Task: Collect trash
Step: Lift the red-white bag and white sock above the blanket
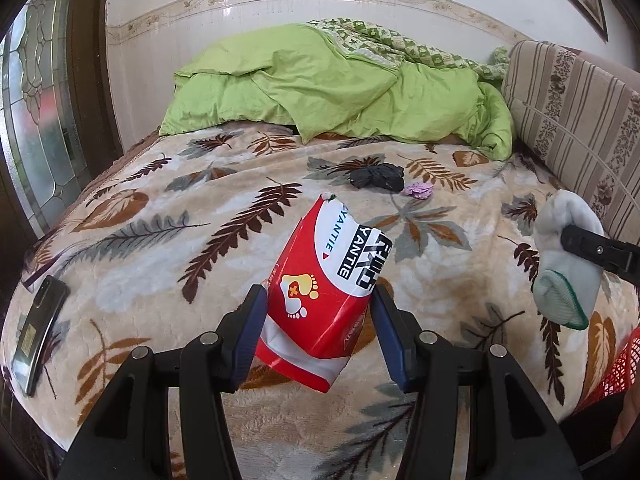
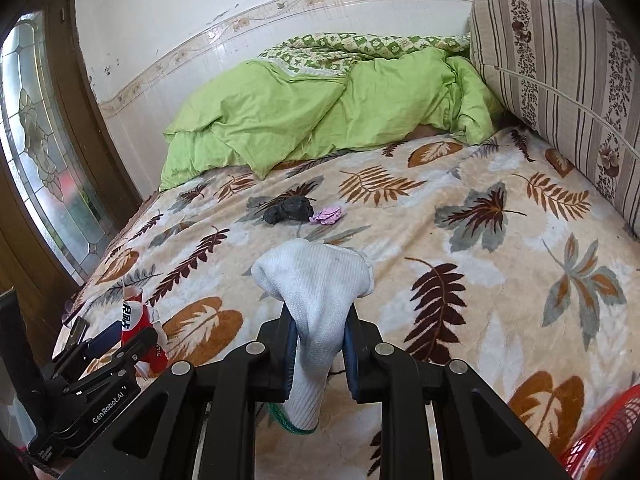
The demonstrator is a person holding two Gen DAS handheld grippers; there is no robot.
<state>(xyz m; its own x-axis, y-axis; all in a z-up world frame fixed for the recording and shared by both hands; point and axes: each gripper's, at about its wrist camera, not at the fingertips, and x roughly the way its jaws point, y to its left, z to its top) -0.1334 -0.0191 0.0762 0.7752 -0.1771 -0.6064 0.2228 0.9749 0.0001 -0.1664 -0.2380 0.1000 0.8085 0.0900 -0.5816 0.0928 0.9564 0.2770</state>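
My left gripper (image 1: 318, 304) is shut on a red and white torn packet (image 1: 324, 292) and holds it above the leaf-patterned blanket (image 1: 160, 240). It also shows at the left of the right wrist view (image 2: 138, 332). My right gripper (image 2: 318, 320) is shut on a white sock with a green cuff (image 2: 316, 292), held above the bed; it shows at the right of the left wrist view (image 1: 564, 256). A crumpled black bag (image 1: 378, 176) and a small pink wad (image 1: 419, 190) lie on the blanket further back, also in the right wrist view: black bag (image 2: 289, 209), pink wad (image 2: 328, 215).
A phone (image 1: 38, 332) lies near the bed's left edge. A green quilt (image 1: 328, 88) is heaped at the head. A striped cushion (image 2: 560, 92) lines the right side. A red mesh basket (image 2: 604, 436) sits at the lower right. A glass door (image 1: 36, 120) stands left.
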